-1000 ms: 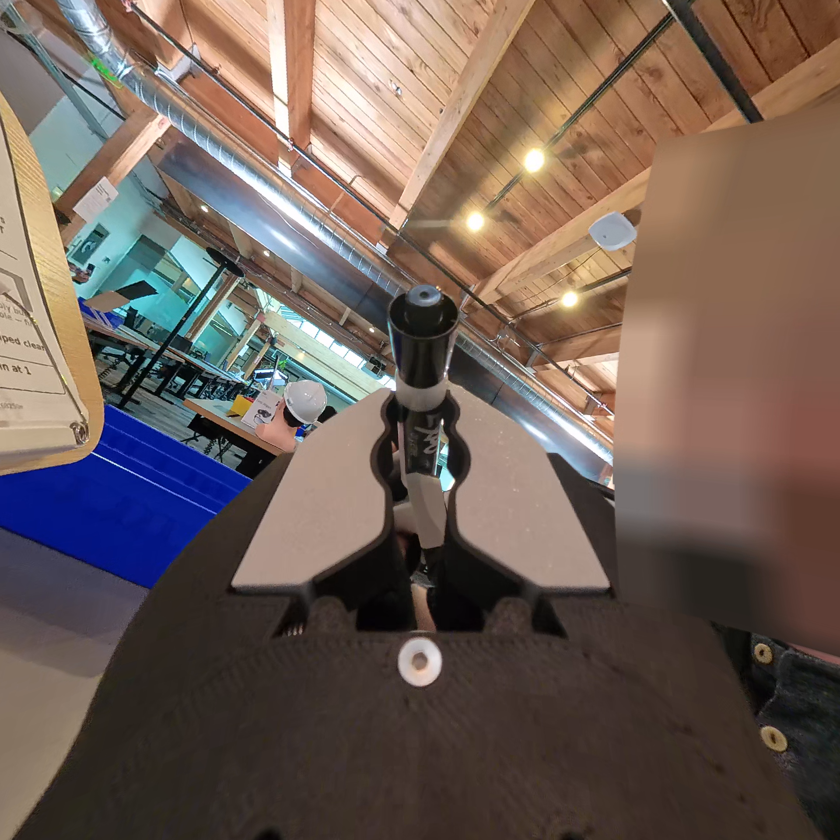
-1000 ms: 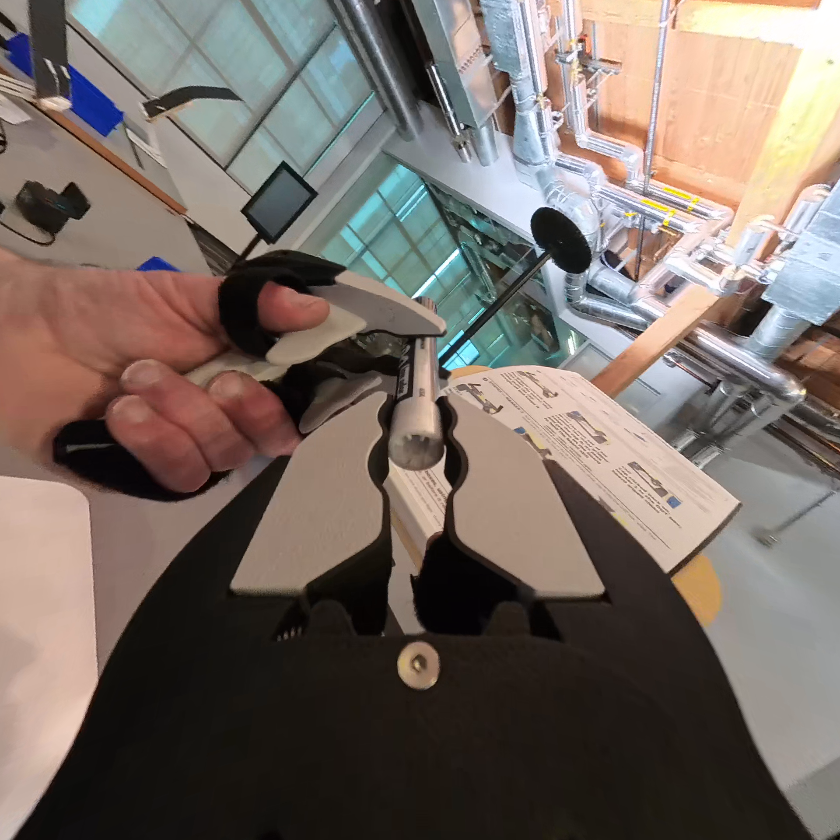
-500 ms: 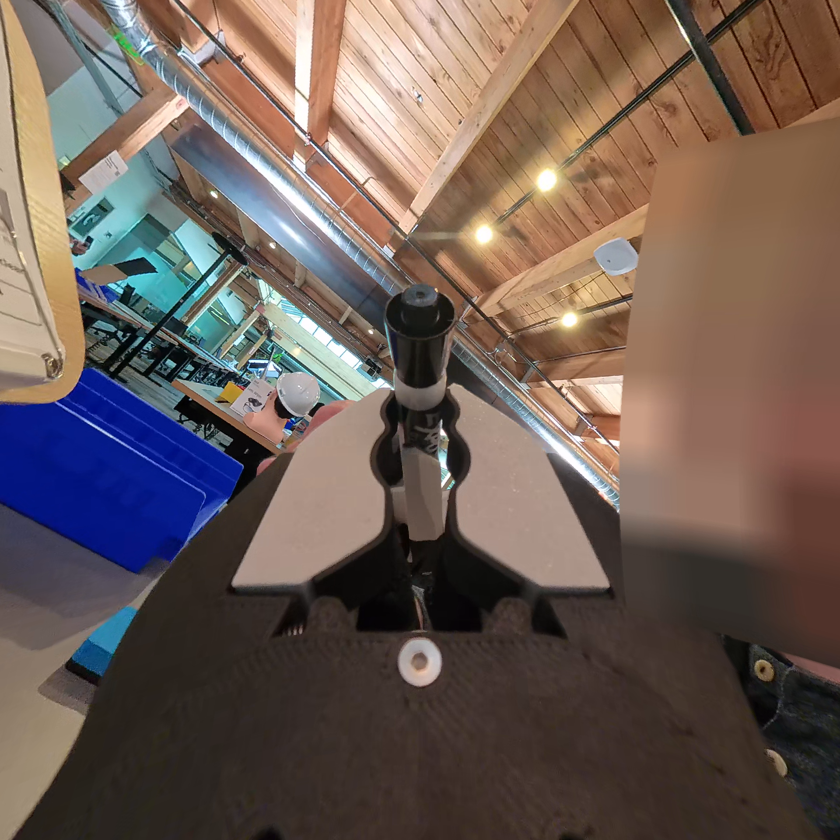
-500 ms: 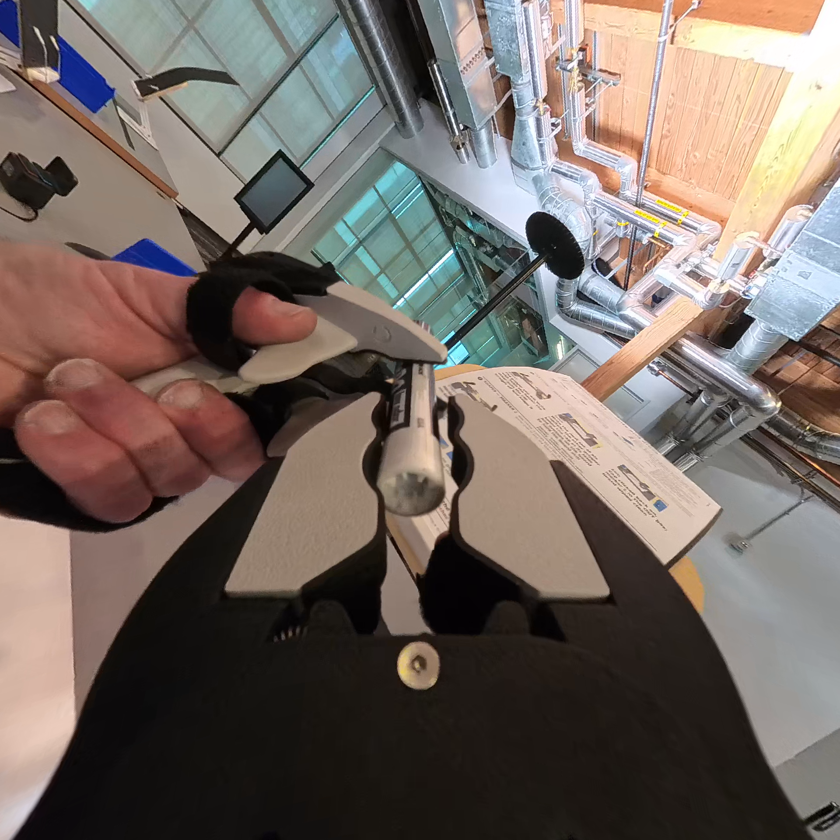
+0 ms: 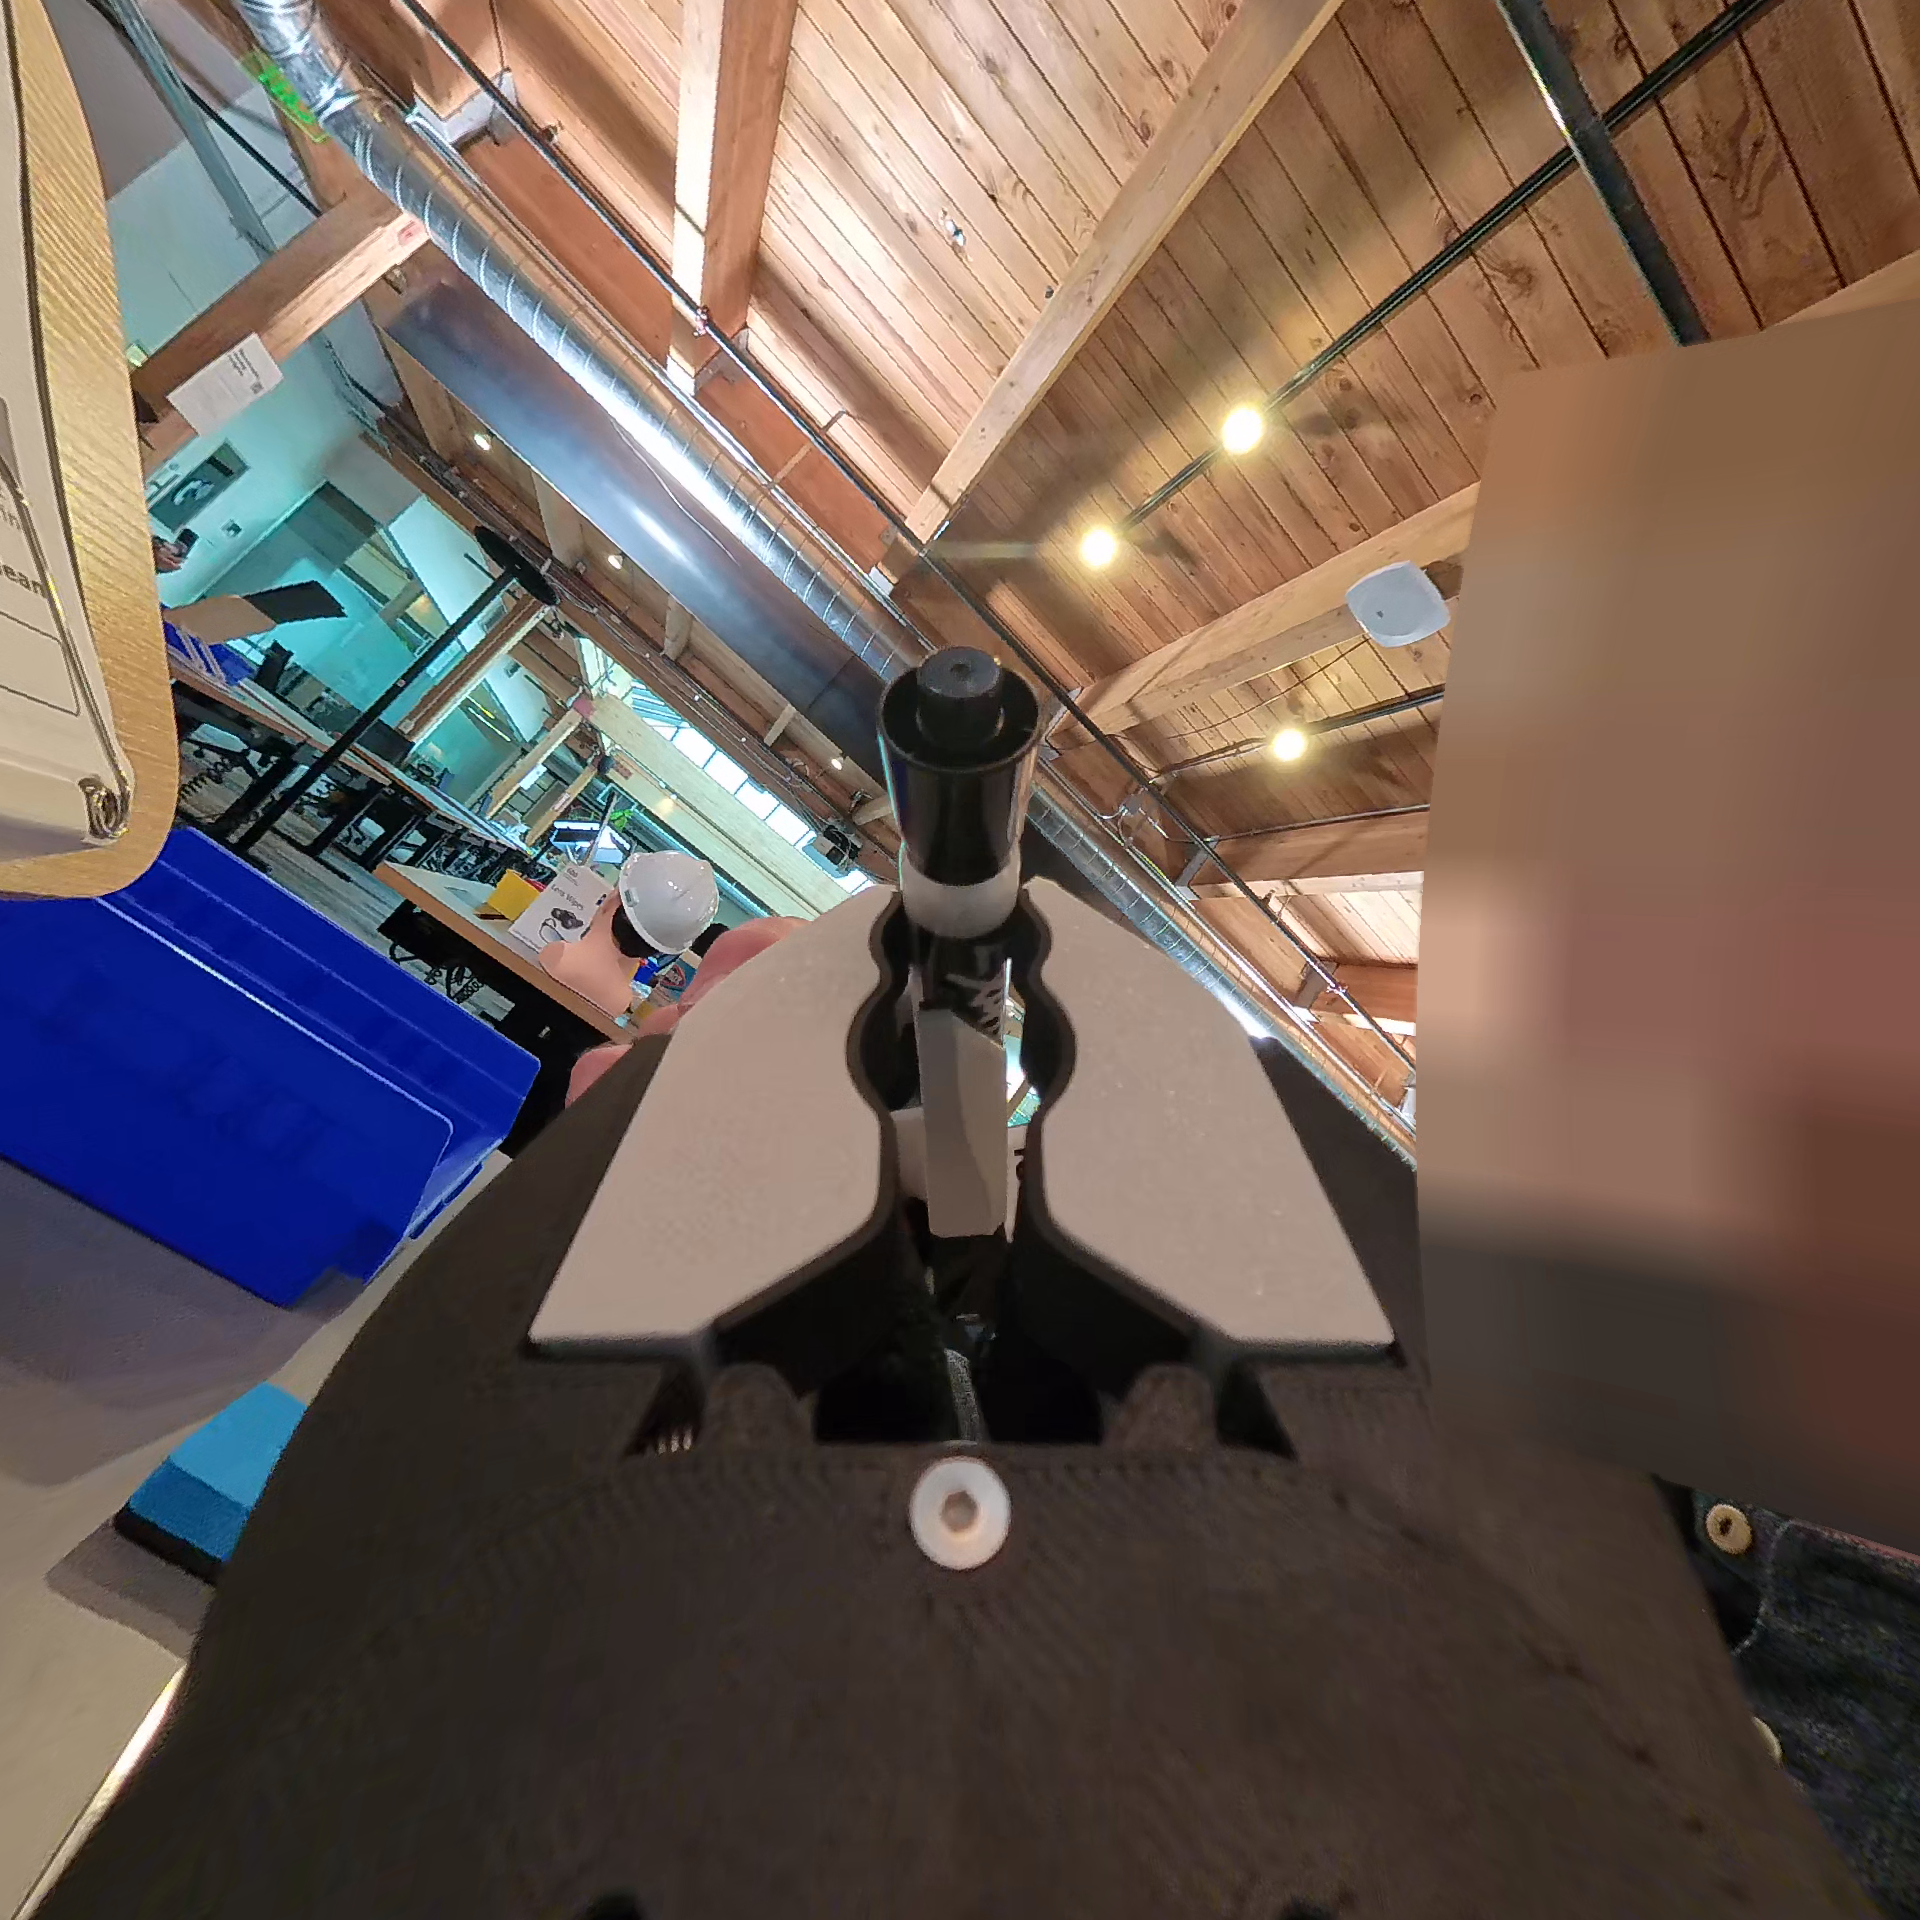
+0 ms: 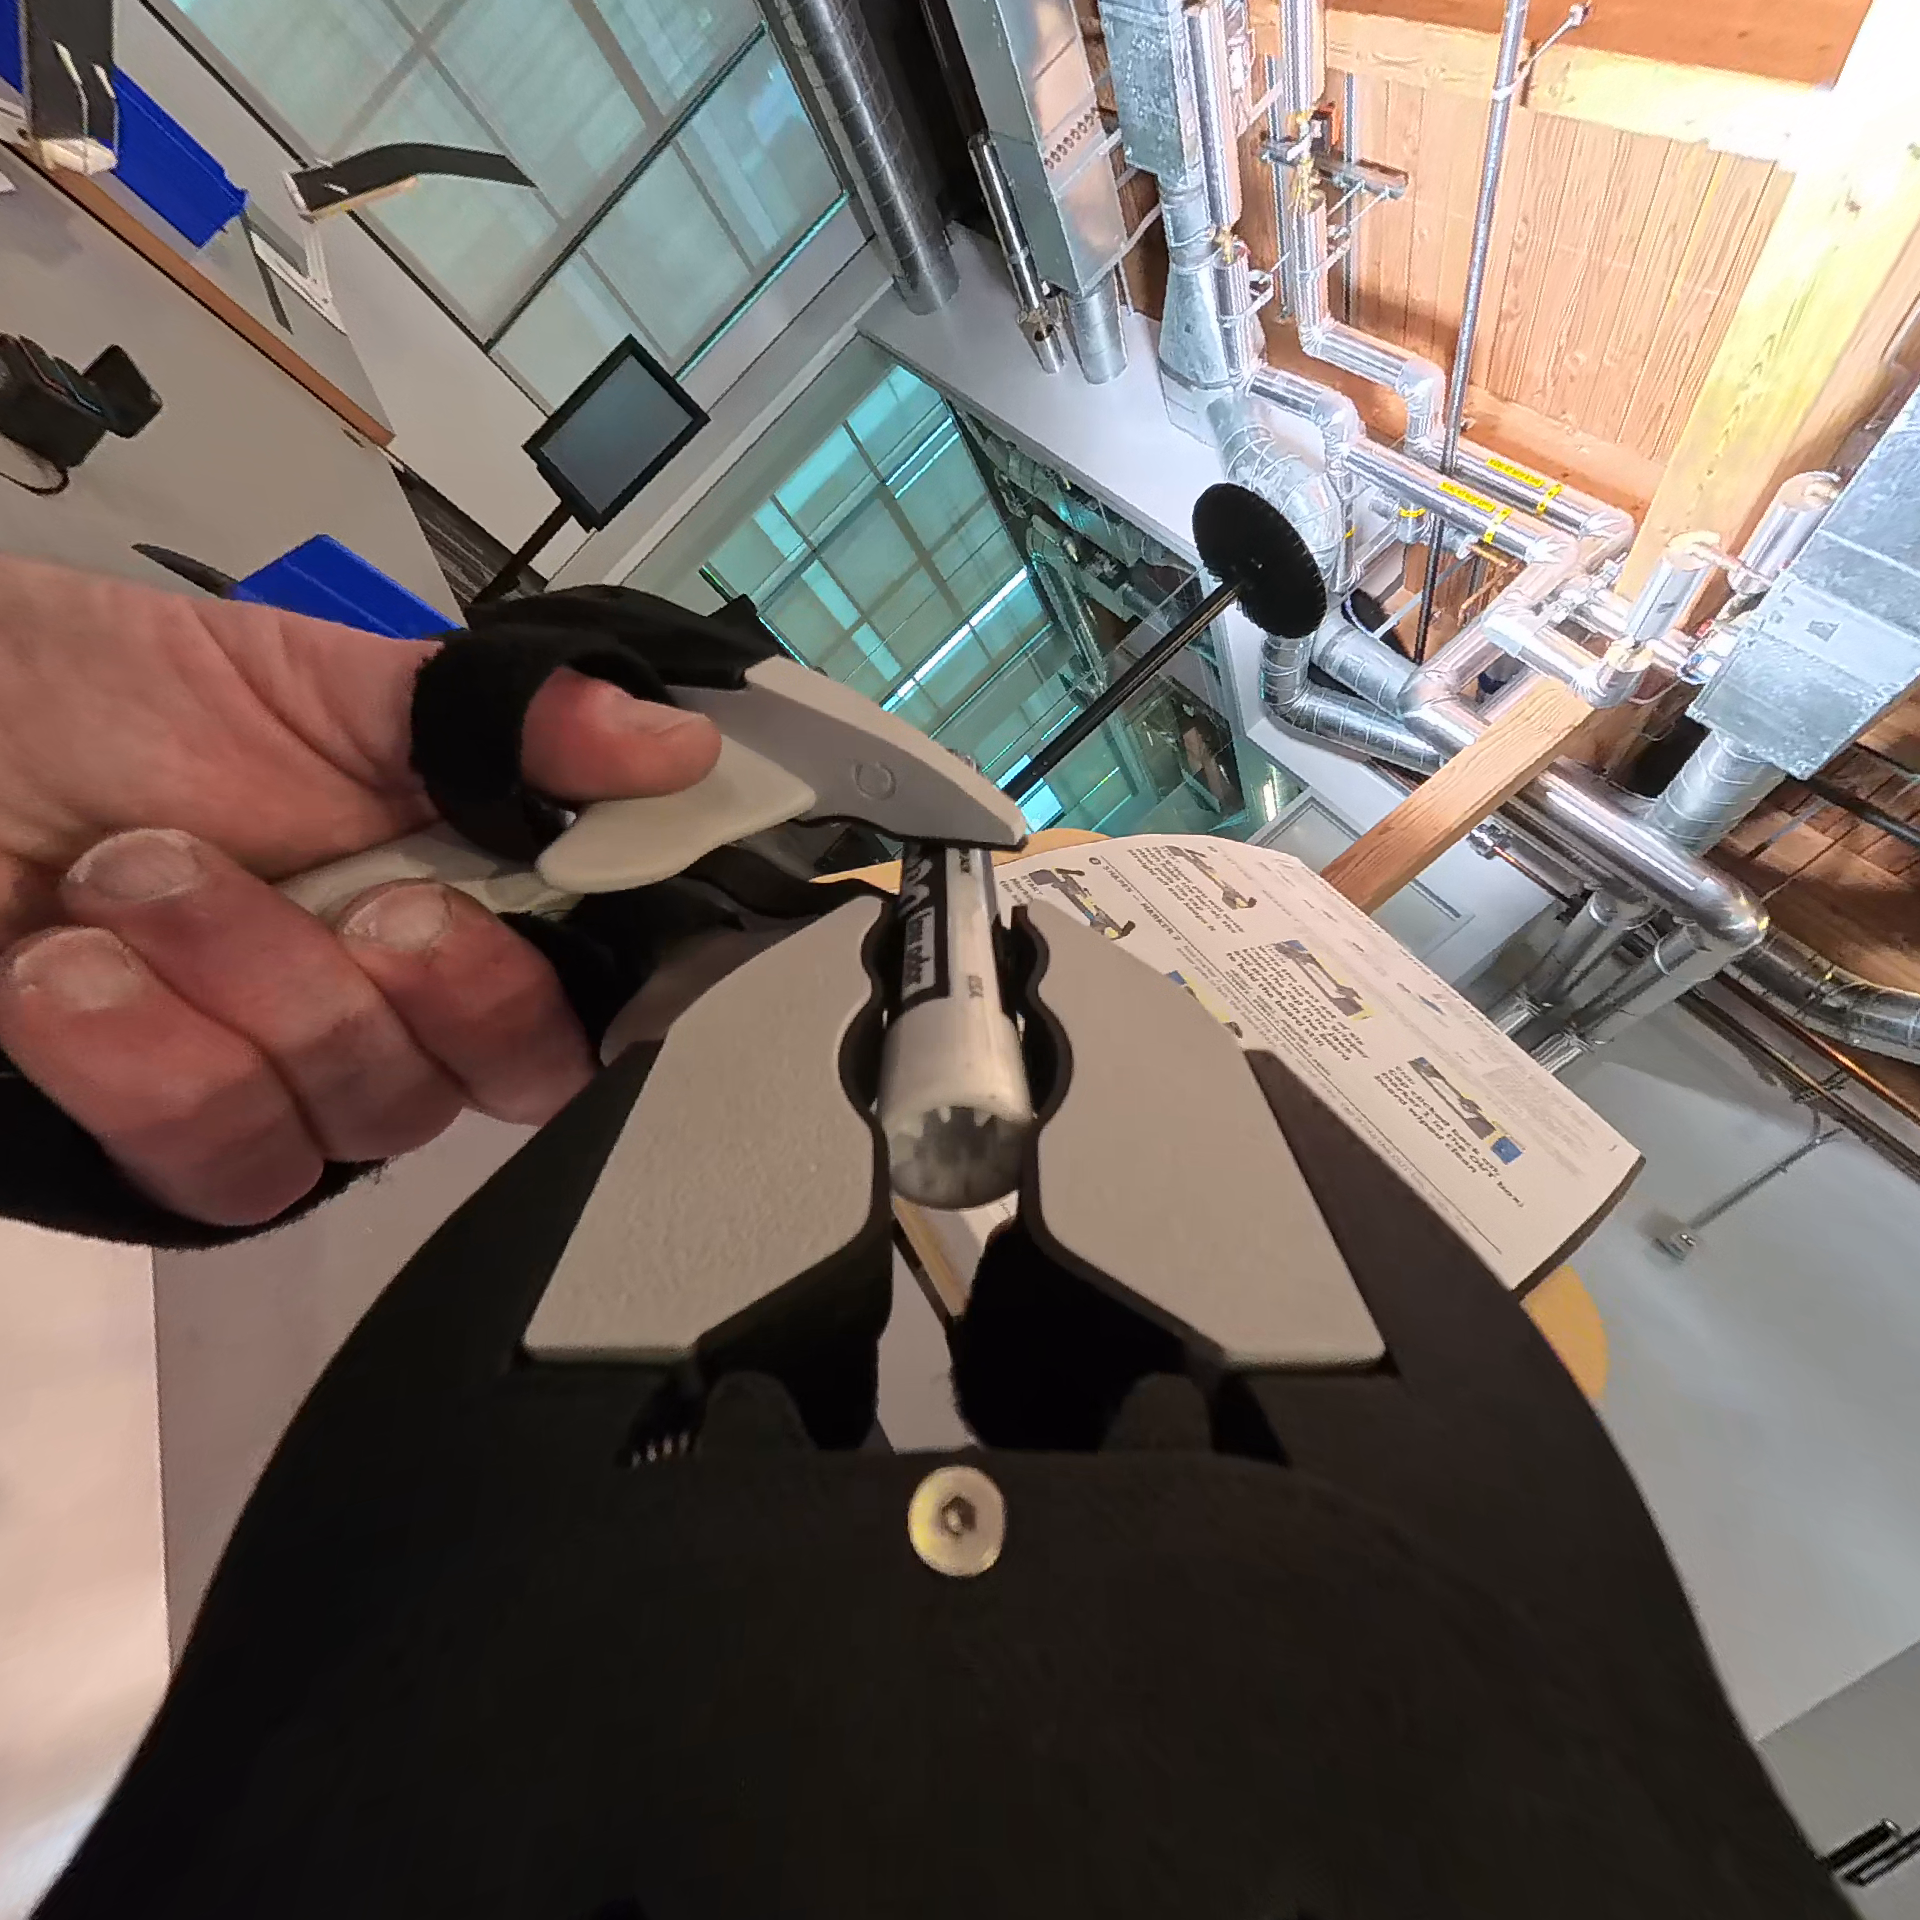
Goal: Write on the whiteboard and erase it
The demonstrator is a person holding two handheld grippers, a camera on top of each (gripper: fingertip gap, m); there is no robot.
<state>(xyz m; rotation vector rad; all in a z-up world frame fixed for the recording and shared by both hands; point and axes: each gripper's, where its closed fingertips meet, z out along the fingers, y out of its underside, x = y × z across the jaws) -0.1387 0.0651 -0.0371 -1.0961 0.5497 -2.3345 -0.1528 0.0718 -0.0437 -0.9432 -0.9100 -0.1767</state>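
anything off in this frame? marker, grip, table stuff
One oddity: both grippers are on the same black-and-white whiteboard marker. The left gripper clamps it below its black cap; the right gripper's fingers flank its butt end. Nothing spilled or damaged.

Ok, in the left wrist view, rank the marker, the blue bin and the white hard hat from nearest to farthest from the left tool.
1. Marker: held between the fingers of the left tool, at centre, pointing toward the ceiling.
2. Blue bin: off to the left, on the grey surface.
3. White hard hat: far back, left of centre, by a distant table.
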